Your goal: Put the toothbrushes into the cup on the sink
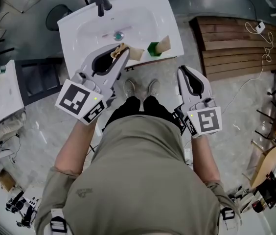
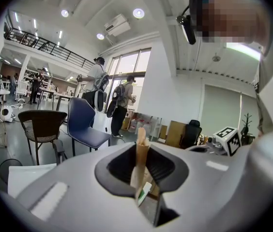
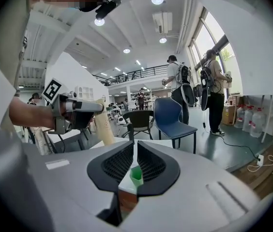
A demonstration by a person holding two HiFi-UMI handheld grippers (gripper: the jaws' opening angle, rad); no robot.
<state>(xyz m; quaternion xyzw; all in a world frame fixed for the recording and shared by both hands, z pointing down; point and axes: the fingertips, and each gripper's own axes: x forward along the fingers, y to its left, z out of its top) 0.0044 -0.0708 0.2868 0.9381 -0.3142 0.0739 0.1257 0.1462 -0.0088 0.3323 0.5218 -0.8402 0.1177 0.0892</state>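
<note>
In the head view, a white sink (image 1: pixel 79 21) stands in front of me. A green cup (image 1: pixel 152 49) sits on its front rim, with a tan wrapped toothbrush (image 1: pixel 164 43) leaning at it. My left gripper (image 1: pixel 122 53) hangs over the sink's front edge, shut on another tan wrapped toothbrush (image 1: pixel 119 50). In the left gripper view that toothbrush (image 2: pixel 141 161) stands upright between the jaws. My right gripper (image 1: pixel 182 71) is shut with nothing in it, in front of the sink and right of the cup. The cup (image 3: pixel 136 176) shows through its jaws' slit in the right gripper view.
A black faucet (image 1: pixel 100 1) stands at the sink's back and a drain (image 1: pixel 118 35) lies in the bowl. A wooden pallet (image 1: pixel 231 43) lies on the floor to the right. A white cabinet (image 1: pixel 3 89) is at the left. My shoes (image 1: pixel 140 88) are just before the sink.
</note>
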